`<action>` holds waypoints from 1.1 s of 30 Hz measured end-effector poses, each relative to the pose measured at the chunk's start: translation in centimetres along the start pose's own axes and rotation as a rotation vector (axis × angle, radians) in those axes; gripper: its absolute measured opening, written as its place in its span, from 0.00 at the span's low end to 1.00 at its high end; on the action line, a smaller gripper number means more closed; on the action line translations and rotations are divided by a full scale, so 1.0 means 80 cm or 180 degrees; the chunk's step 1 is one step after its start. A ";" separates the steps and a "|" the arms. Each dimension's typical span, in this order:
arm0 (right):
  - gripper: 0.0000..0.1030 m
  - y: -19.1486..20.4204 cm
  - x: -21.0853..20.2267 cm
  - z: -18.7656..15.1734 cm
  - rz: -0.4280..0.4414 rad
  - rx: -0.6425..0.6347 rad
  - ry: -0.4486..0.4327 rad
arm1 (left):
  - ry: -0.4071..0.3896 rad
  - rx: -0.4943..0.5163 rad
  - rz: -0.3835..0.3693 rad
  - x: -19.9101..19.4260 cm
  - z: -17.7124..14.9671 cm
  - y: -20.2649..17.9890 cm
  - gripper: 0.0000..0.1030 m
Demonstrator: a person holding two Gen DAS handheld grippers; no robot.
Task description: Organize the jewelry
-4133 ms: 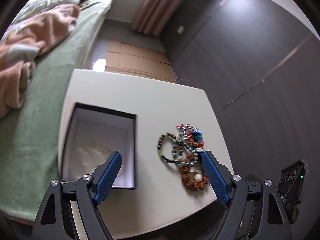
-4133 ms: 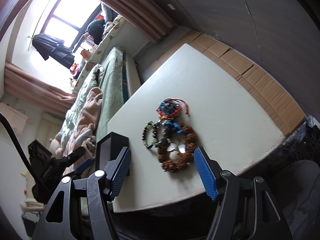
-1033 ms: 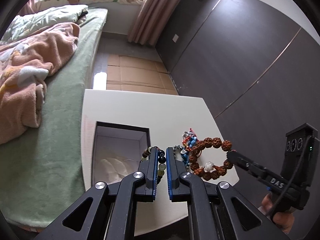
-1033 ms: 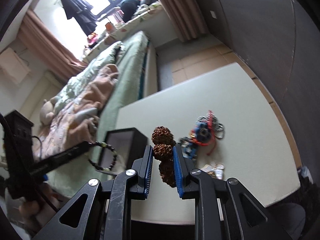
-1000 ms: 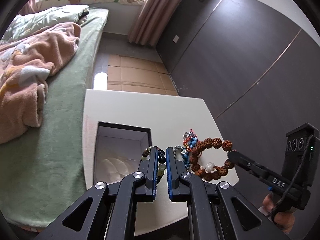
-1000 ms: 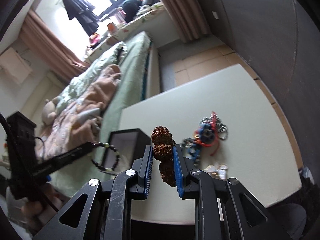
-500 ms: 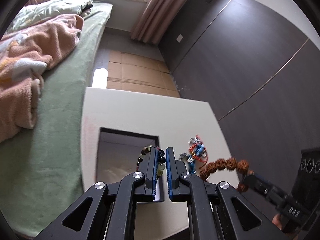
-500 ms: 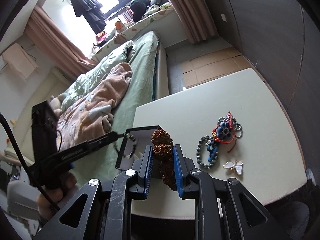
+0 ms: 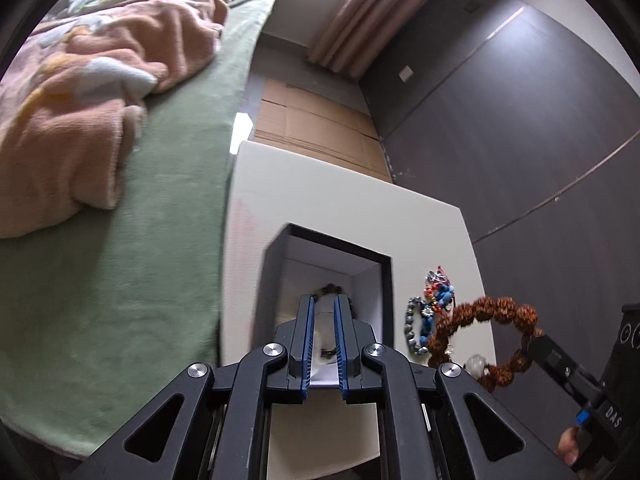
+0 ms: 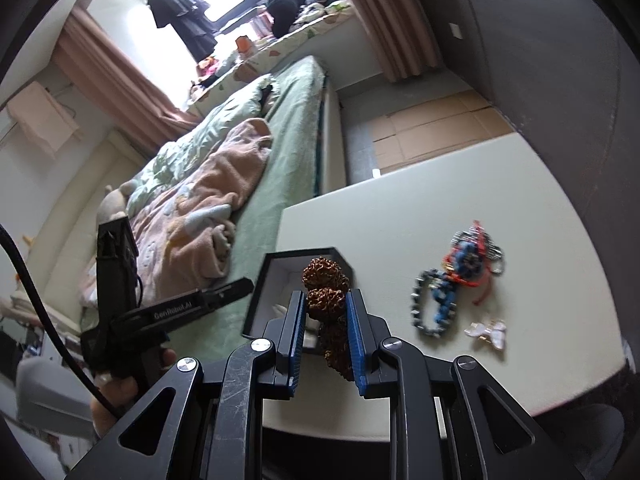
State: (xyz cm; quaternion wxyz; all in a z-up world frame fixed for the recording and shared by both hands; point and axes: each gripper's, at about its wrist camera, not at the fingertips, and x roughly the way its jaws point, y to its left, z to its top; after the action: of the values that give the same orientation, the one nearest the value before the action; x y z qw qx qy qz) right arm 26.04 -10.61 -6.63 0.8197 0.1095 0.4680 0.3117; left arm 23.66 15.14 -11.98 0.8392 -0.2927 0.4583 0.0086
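A black box with a white lining [image 9: 385, 280] [image 10: 256, 300] stands open on the white table [image 9: 320, 200]. My left gripper [image 9: 324, 300] hangs over the box with its jaws a little apart; the dark bead bracelet [image 9: 330, 289] lies in the box beyond the tips. My right gripper [image 10: 326, 296] is shut on the brown rough-bead bracelet [image 10: 325, 280] [image 9: 492, 312], held above the table to the right of the box. A pile of blue, red and grey bracelets [image 10: 452, 280] [image 9: 434, 304] and a white butterfly charm [image 10: 488, 332] lie on the table.
A bed with a green sheet [image 9: 120, 280] and a pink blanket [image 9: 80, 100] lies along the table's left side. A dark wall [image 9: 540, 120] is to the right. Cardboard [image 9: 312, 120] covers the floor beyond the table.
My left gripper moved down over the box and its jaws parted; the dark bead bracelet left them and now lies in the box. My right gripper keeps the brown bracelet and has drifted toward the box.
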 end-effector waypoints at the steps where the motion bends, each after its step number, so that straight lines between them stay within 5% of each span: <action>1: 0.21 0.007 0.005 0.003 0.0010 -0.0033 0.0003 | -0.0015 -0.0018 0.0012 -0.004 0.000 0.004 0.11; 3: 0.21 0.015 0.013 0.007 0.0027 -0.0055 0.0023 | -0.0042 -0.0060 0.0044 -0.014 0.002 0.014 0.19; 7: 0.21 0.031 0.033 0.018 0.0046 -0.0108 0.0043 | -0.0226 -0.0093 0.0028 -0.037 0.002 0.030 0.73; 9: 0.21 0.038 0.043 0.021 0.0017 -0.0127 0.0064 | -0.0314 -0.0072 0.0031 -0.049 0.002 0.032 0.78; 15: 0.22 0.060 0.075 0.025 -0.0147 -0.0232 0.0083 | -0.0387 -0.0019 0.0121 -0.071 0.002 0.036 0.80; 18: 0.25 0.074 0.100 0.020 0.0154 -0.0259 0.0345 | -0.0492 -0.0022 0.0122 -0.084 0.001 0.039 0.87; 20: 0.36 0.079 0.106 0.016 0.0293 -0.0238 0.0452 | -0.0532 -0.0039 0.0125 -0.088 0.000 0.041 0.90; 24: 0.52 0.076 0.082 0.010 0.0154 -0.0254 0.0242 | -0.0554 -0.0062 0.0093 -0.090 -0.003 0.038 0.91; 33: 0.53 0.023 0.004 0.007 -0.0035 0.0000 -0.0095 | -0.0505 0.0154 0.0027 -0.075 -0.011 -0.012 0.91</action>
State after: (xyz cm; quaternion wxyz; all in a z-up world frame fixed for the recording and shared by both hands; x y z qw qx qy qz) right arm 25.85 -8.94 -5.68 0.8283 0.1115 0.4563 0.3055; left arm 19.79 15.48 -7.22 0.8796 -0.2688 0.3917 0.0243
